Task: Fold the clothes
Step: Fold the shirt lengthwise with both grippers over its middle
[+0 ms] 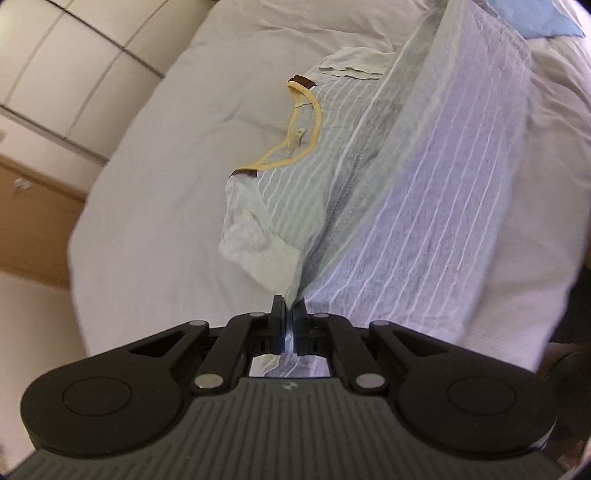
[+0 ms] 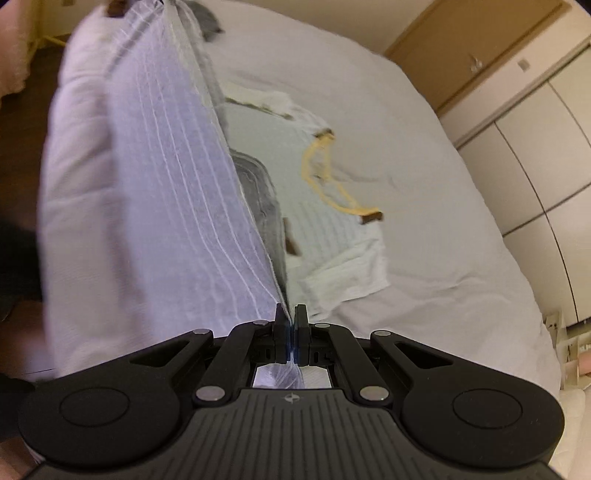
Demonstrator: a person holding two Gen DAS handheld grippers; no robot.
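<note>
Both claws point(image 1: 289, 310) point(image 2: 291, 317) pinch the striped shirt's point(image 1: 406, 206) lifted hem edge.

We find the striped garment point(image 2: 155, 192) motion-blurred in the right wrist view, its far end cut off at the frame edge.

A bed point(image 1: 155, 177) under a pale, lightly creased sheet carries everything. A striped shirt point(image 1: 295, 177) with a yellow collar point(image 1: 306, 125) lies flat near the bed's middle, its white sleeves spread on the sheet. A blue item point(image 1: 554, 22) rests at the bed's far edge.
</note>
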